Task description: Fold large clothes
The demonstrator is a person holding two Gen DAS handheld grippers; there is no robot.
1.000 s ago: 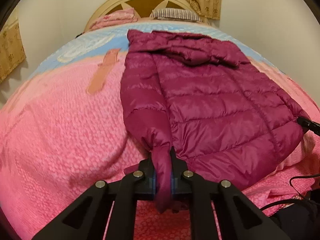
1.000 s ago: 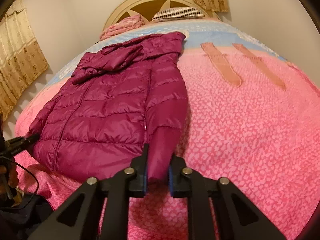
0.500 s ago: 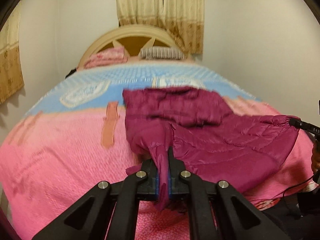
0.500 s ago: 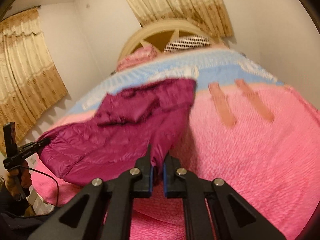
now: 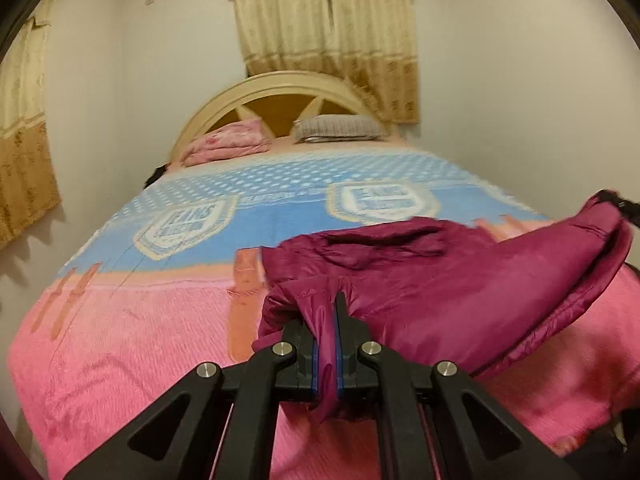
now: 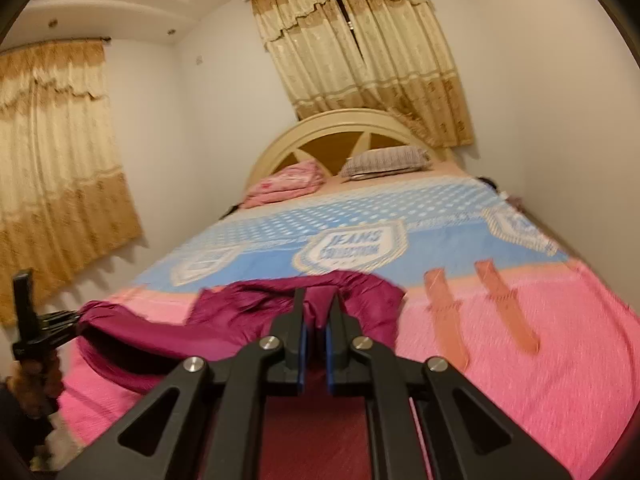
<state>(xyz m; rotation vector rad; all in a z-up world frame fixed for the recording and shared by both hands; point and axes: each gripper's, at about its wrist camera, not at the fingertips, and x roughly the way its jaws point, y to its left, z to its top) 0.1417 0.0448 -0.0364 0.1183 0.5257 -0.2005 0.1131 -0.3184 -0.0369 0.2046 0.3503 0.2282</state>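
My left gripper (image 5: 326,312) and my right gripper (image 6: 316,312) each pinch a bottom corner of the purple jacket (image 5: 440,280), lifted above the pink blanket (image 5: 140,340) on the bed. The jacket's far end is blurred, and its lower edge is hidden behind my grippers.

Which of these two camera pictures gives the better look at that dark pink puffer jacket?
The left wrist view: the puffer jacket spreads wide there, its hood and body lifted off the bed, one corner pinched in the left gripper. The right wrist view shows less: a blurred strip, partly hidden behind the right gripper clamping it.
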